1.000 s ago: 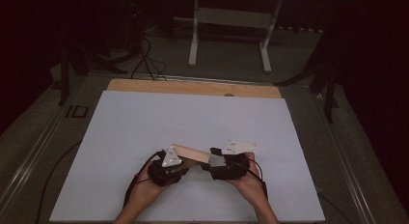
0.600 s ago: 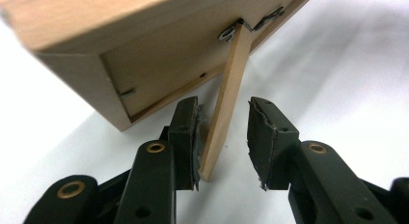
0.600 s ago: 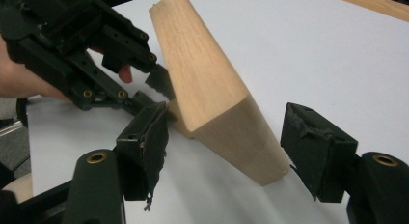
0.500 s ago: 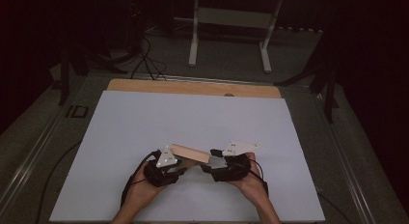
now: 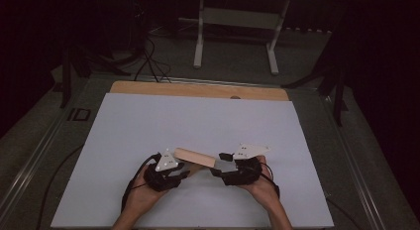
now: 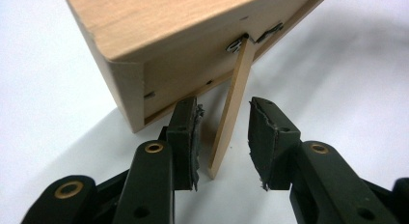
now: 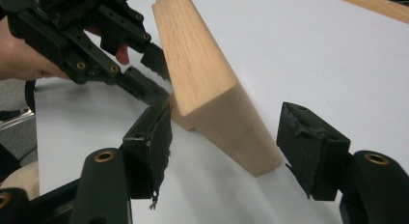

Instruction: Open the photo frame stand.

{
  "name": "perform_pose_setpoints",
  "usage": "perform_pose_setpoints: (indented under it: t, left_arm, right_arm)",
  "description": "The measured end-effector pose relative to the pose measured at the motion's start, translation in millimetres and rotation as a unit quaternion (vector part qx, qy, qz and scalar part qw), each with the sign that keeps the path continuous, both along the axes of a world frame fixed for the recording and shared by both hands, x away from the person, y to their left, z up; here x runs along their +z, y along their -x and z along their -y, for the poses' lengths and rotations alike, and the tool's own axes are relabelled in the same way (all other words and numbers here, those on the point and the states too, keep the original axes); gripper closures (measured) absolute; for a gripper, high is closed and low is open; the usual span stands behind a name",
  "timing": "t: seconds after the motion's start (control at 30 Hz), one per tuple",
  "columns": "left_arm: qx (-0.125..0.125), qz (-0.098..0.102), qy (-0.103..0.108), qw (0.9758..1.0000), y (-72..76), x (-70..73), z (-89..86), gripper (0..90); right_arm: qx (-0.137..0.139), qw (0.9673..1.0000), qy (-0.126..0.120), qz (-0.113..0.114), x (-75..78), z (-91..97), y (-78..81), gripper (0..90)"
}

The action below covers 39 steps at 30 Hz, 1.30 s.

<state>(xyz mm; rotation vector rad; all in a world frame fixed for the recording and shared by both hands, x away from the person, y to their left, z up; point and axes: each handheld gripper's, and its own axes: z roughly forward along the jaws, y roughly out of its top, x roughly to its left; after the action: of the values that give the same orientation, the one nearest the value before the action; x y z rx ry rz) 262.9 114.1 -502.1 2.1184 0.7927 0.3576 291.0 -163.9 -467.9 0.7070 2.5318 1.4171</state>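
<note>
A pale wooden block point(image 5: 194, 156) lies tilted on the white board point(image 5: 198, 116) between my two grippers. A thin wooden strip point(image 6: 234, 103) hangs from a metal hinge point(image 6: 236, 43) on its underside and props it up. My left gripper point(image 6: 223, 132) has just been opening. The strip stands between its pads, touching neither. My right gripper point(image 7: 224, 137) stands open around the block's point(image 7: 207, 79) near end, with a gap at the right pad. In the high view, the left gripper point(image 5: 184, 171) and the right gripper point(image 5: 216, 169) meet under the block.
The white board rests on a wooden table, whose bare strip point(image 5: 198, 89) shows at the far edge. Cables trail from both grippers toward the person's hands point(image 5: 143, 195). A metal stand point(image 5: 237, 22) is on the dark floor beyond the table.
The left gripper has edged slightly to the left. The block and the right gripper sit much where they were.
</note>
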Motion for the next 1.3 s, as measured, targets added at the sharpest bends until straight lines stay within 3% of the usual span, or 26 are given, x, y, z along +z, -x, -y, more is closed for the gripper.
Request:
perform_pose_setpoints:
  t: [0.2, 0.77, 1.03, 1.3]
  left_arm:
    - [-0.007, 0.021, 0.013, 0.9997, 4.0, 5.9, -2.4, 65.2]
    - [-0.004, 0.041, 0.026, 0.9988, 6.4, 15.9, -9.8, 67.6]
    - [0.004, 0.047, 0.021, 0.9987, 6.1, 17.6, -12.8, 68.9]
    - [0.009, 0.052, 0.007, 0.9986, 6.1, 16.0, -10.0, 67.5]
  right_arm:
    - [0.001, 1.0000, 0.003, -0.003, -2.1, 1.5, -1.5, 39.3]
    - [0.014, 0.9998, 0.017, -0.004, -2.5, 7.3, -3.2, 47.0]
    - [0.013, 0.9993, 0.034, 0.012, -0.9, 8.2, -1.8, 52.8]
    - [0.000, 0.9995, 0.029, 0.016, 2.3, 17.7, -4.4, 53.5]
